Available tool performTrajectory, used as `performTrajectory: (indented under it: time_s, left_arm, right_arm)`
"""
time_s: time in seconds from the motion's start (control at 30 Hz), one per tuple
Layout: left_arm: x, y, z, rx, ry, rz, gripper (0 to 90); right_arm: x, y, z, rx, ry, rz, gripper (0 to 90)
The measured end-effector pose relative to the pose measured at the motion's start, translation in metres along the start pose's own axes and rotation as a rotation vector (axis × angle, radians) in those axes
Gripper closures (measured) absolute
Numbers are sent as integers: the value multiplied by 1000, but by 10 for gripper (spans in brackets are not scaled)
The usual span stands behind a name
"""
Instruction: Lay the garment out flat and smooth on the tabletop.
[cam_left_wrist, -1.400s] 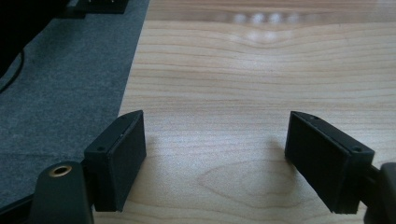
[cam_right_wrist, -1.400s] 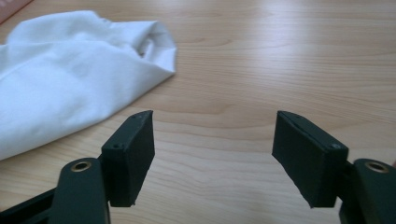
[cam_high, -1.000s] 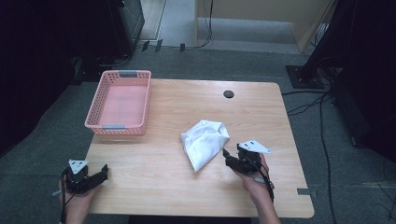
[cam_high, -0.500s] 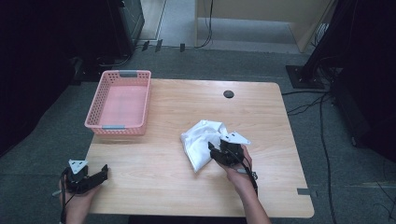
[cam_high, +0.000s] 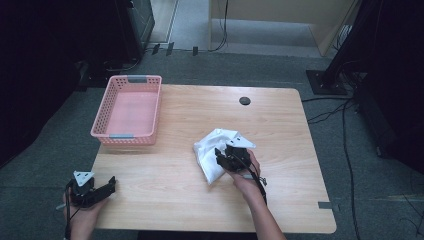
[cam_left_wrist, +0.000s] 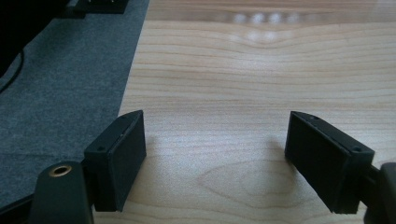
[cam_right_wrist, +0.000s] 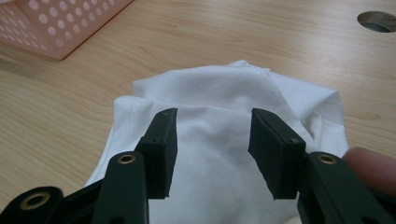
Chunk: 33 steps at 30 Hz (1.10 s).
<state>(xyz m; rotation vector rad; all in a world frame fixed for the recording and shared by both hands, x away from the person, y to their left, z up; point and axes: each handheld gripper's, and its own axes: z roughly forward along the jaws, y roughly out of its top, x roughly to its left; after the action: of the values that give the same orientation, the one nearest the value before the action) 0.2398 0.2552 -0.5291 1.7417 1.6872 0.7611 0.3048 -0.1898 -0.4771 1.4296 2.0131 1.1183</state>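
Two hand-held grippers: right (cam_right_wrist: 212, 149) half-spread and closing over white cloth (cam_right_wrist: 219, 93), left (cam_left_wrist: 233, 163) wide apart, empty.

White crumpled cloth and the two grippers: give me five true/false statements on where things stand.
1. The white crumpled cloth lies on the wooden table. True.
2. The cloth is inside the pink perforated plastic basket. False: the basket holds nothing; the cloth lies apart from it.
3. The right gripper has its jaws over the cloth, a gap between them. True; they have just been closing.
4. The left gripper clamps a fold of cloth. False: its jaws stand open over bare wood.
5. The left gripper sits beside the round dark table hole. False: it is at the near left corner.
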Motion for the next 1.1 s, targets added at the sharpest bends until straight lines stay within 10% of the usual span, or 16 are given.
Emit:
performTrajectory:
  time_s: [0.37,0.63,1.1]
  left_arm:
    - [0,0,0,0,0,-1,209]
    - [0,0,0,0,0,-1,209]
    - [0,0,0,1,1,0,209]
  right_arm:
    - [6,-5,30,50,-12,15,555]
    - [11,-16,44,102,-25,-23,828]
    - [14,-4,18,8,31,-37,869]
